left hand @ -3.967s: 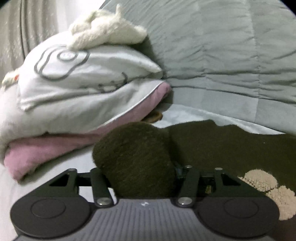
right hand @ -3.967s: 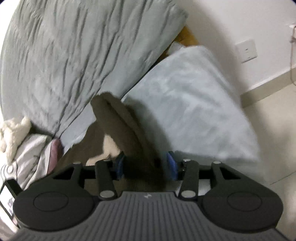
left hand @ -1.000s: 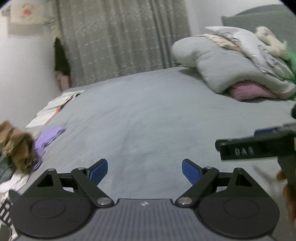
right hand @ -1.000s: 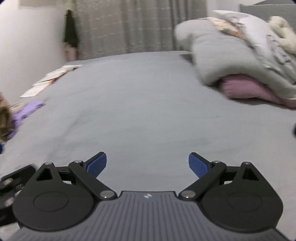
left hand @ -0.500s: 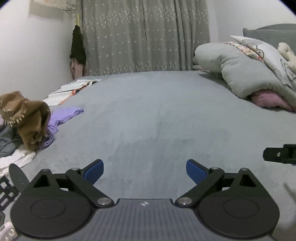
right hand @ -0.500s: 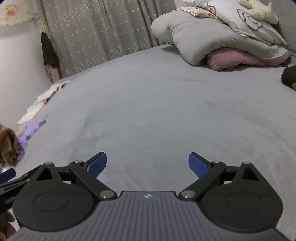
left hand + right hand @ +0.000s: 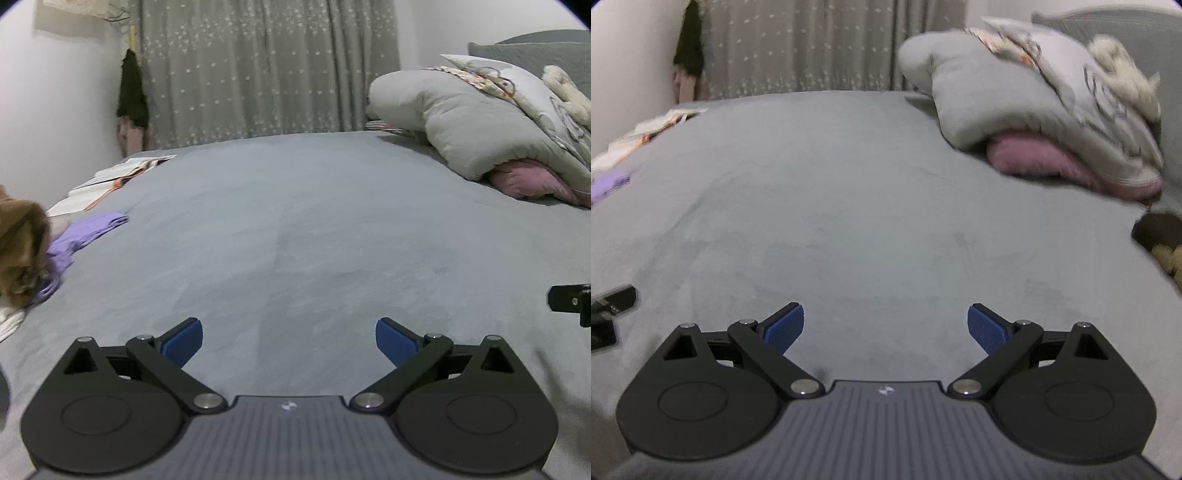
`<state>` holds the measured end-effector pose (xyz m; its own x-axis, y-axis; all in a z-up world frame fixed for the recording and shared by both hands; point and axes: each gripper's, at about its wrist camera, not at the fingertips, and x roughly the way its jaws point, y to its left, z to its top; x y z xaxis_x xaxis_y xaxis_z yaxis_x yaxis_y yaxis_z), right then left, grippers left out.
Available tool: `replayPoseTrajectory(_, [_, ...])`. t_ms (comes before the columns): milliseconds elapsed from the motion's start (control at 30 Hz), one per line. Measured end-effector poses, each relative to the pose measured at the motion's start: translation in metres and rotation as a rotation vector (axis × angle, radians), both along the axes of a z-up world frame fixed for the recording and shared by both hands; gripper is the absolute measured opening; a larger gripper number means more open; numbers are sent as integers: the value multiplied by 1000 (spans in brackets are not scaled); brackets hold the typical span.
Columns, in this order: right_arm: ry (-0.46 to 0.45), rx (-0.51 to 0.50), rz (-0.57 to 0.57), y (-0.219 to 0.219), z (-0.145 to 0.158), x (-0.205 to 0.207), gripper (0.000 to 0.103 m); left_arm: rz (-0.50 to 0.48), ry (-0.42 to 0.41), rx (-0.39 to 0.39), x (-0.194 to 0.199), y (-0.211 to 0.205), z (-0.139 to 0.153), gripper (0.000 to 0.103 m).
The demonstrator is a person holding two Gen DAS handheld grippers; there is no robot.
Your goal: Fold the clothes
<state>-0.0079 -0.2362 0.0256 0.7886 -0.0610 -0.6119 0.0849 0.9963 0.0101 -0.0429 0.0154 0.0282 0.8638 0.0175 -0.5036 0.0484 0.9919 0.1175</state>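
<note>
My left gripper (image 7: 289, 341) is open and empty above the grey bed (image 7: 295, 229). My right gripper (image 7: 885, 328) is open and empty too, over the same bed (image 7: 849, 206). A brown garment (image 7: 20, 251) lies crumpled at the left edge on a purple garment (image 7: 85, 232); the purple garment also shows in the right wrist view (image 7: 607, 184). A dark brown garment with cream patches (image 7: 1161, 240) lies at the far right edge. Part of the right gripper (image 7: 570, 299) shows at the right edge of the left wrist view.
Grey bedding over a pink blanket (image 7: 528, 181) with a patterned pillow and a cream plush toy (image 7: 565, 92) is piled at the back right. White clothes or papers (image 7: 118, 173) lie at the back left. A curtain (image 7: 266, 70) hangs behind the bed.
Four seconds ago both grippers were shut on the dark brown garment; they have let it go and opened. Since then both views have swung across the bed; the right one turned right.
</note>
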Motion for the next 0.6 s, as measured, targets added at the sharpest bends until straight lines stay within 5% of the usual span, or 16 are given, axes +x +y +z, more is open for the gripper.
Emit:
replayPoseTrajectory(167, [57,-53,91,7,-14,17,96,19,-20,2,15,-6,-10,102])
replayPoseTrajectory(500, [36,-41,39,-2,-38,35,96,76,55,-59,42,2,-32,102])
replayPoseTrajectory(600, [29,-38,23,-4,-45,40,103,54,92,-37,48,-3,-39,102])
